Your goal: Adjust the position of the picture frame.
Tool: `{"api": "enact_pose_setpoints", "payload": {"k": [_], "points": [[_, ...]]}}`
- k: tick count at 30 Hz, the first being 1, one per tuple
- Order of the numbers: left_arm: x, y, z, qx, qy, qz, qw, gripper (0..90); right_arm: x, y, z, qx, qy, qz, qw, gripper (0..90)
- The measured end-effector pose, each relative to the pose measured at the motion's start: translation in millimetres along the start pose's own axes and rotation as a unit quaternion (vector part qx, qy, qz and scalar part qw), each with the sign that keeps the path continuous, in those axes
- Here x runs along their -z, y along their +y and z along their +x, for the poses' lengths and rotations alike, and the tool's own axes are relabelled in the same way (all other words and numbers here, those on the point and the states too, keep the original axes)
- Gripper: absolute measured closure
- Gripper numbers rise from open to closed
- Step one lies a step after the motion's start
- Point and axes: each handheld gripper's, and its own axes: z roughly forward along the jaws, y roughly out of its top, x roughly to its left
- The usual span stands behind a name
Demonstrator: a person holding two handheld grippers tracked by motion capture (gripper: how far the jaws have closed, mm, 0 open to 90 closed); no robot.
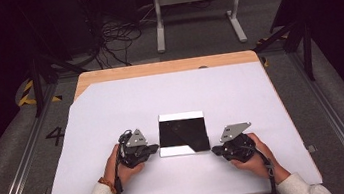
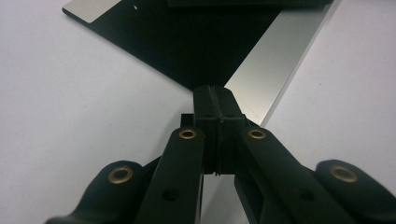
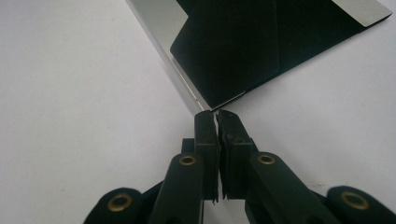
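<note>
A wooden surface [image 1: 166, 67] is carrying a white sheet [image 1: 169, 94], and a black square panel [image 1: 183, 133] is lying flat on it.

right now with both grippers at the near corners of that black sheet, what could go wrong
The black sheet lies flat on the white board, so a shut gripper could slide over its thin edge rather than lift it. The left gripper and right gripper meet opposite near corners; uneven pushes could skew the sheet. One near corner looks already folded over, and pressing there might crease it further.
</note>
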Motion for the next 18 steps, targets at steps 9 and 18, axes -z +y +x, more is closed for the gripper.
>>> {"api": "enact_pose_setpoints", "payload": {"k": [9,18], "points": [[-4.0,0.7,-1.5,0.001,-0.004,-0.003,1.0000,90.0,-2.9,4.4,-1.1,-0.005,0.004,0.011,0.9999,85.9],[-6.1,2.1,-3.2,-0.006,-0.002,-0.002,1.0000,89.9,-4.5,6.0,-1.5,-0.004,0.009,0.011,0.9999,85.2]]}}
